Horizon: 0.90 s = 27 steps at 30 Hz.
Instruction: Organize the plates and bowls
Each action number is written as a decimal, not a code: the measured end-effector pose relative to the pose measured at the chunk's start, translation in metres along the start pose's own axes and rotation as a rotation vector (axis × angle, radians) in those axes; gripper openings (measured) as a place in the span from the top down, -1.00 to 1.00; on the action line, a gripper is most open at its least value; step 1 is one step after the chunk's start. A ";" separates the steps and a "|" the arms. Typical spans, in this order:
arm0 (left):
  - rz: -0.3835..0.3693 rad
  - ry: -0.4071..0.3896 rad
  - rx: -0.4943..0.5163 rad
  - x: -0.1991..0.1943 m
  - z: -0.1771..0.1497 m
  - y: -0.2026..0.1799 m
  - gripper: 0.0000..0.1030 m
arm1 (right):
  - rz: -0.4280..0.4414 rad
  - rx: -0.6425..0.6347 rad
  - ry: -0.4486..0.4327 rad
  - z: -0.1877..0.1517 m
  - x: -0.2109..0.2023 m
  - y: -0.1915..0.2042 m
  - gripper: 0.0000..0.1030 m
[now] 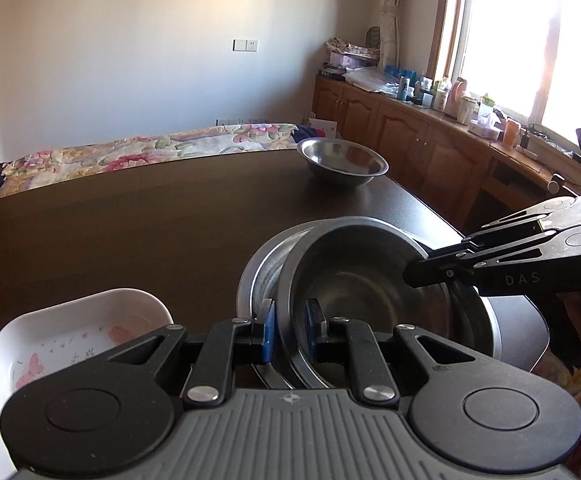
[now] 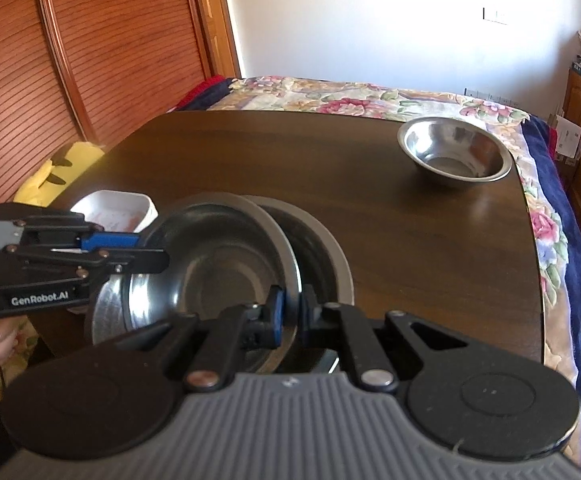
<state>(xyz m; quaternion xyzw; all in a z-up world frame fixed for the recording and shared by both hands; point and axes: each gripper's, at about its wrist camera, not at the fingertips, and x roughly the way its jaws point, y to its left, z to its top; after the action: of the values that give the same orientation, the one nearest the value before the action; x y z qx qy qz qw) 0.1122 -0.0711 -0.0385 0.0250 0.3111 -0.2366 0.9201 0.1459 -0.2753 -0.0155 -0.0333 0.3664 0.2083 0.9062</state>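
Item: steel bowl (image 1: 354, 280), lower centre of both views, tilted inside a larger basin (image 1: 258, 268) on the dark surface (image 1: 130, 232).

My left tool (image 1: 290, 330): clenched on the bowl's near rim.

My right tool (image 2: 290, 310): clenched on the opposite rim. Both equally near; the bowl hangs between them.

Second bowl (image 1: 342, 156): upper right, well apart, upright, likely the stacking target.

White dish (image 1: 74, 336): lower left, just beside the basin.

Obstructions: none between, as I judge it.
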 end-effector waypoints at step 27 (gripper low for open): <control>0.004 -0.007 0.012 0.000 -0.003 -0.006 0.66 | -0.085 -0.064 -0.048 -0.007 0.005 0.017 0.77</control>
<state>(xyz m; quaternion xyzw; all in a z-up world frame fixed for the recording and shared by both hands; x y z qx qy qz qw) 0.1077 -0.0757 -0.0398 0.0303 0.3064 -0.2364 0.9216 0.1372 -0.2596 -0.0226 -0.0728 0.3359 0.1817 0.9213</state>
